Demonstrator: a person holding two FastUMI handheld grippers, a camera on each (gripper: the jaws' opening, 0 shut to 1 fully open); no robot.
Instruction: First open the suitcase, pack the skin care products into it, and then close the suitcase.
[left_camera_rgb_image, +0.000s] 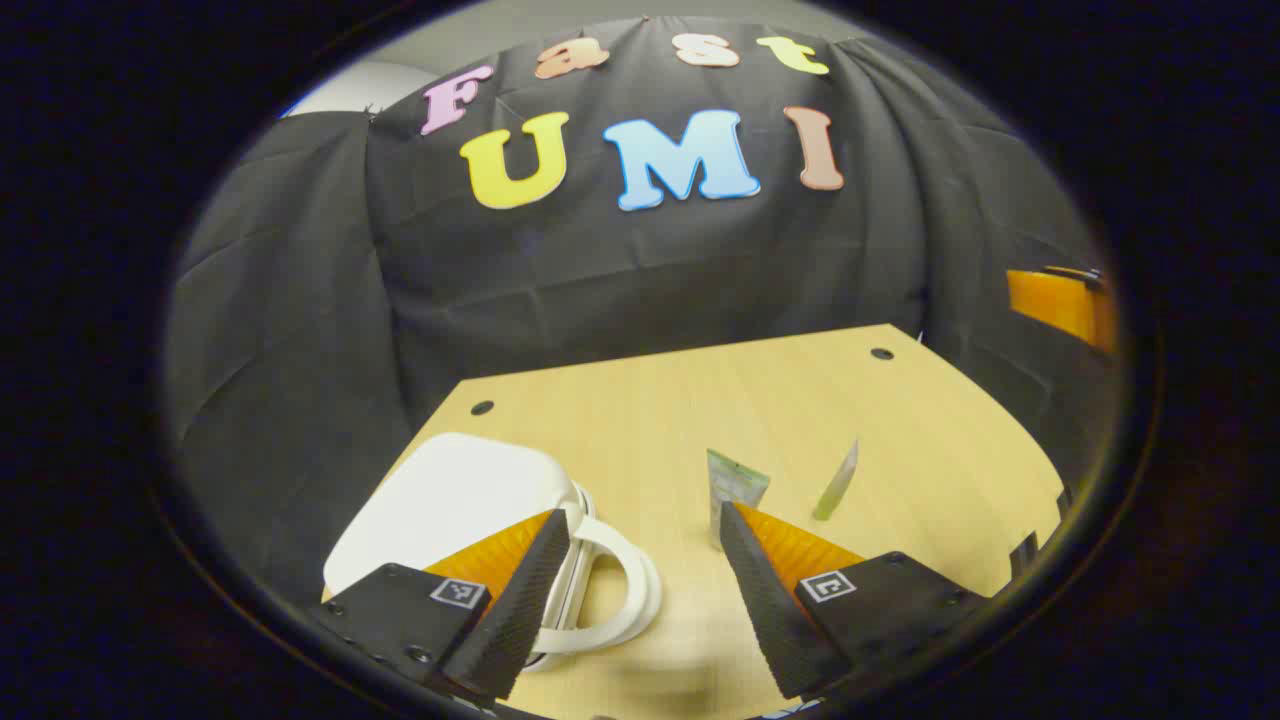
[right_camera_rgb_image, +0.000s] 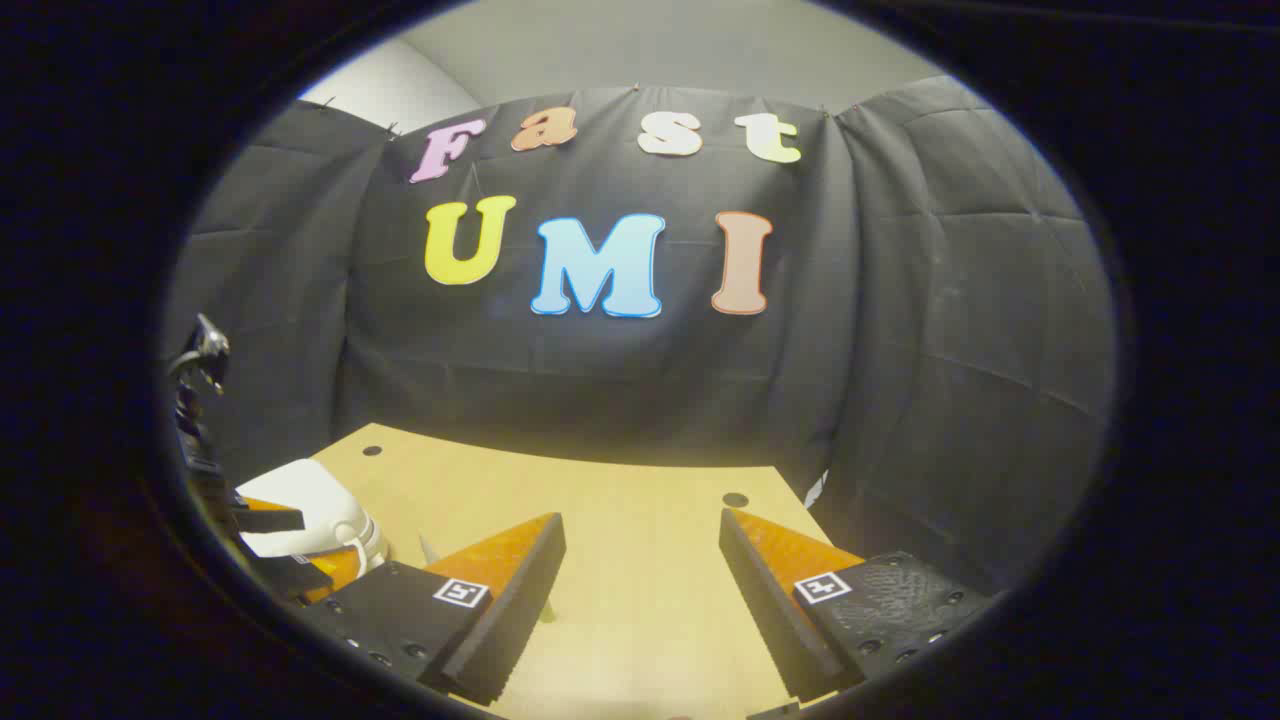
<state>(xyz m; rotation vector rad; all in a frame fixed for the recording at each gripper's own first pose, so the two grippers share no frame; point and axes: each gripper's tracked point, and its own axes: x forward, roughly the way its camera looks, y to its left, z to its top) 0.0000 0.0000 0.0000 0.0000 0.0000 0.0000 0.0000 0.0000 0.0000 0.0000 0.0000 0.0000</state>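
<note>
In the left gripper view, the left tool (left_camera_rgb_image: 640, 530) hangs released over the wooden counter (left_camera_rgb_image: 680, 410), with the closed white suitcase (left_camera_rgb_image: 450, 500) at near left and two skin care tubes (left_camera_rgb_image: 735, 485) just ahead. The right gripper view shows the right tool (right_camera_rgb_image: 640, 545), also released, above bare counter, the suitcase (right_camera_rgb_image: 300, 505) far to its left beside the other tool.

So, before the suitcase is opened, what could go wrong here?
1. The two tubes stand upright beside the closed white suitcase; a swinging lid might topple them.
2. The open left gripper has one finger over the suitcase handle and could snag it.
</note>
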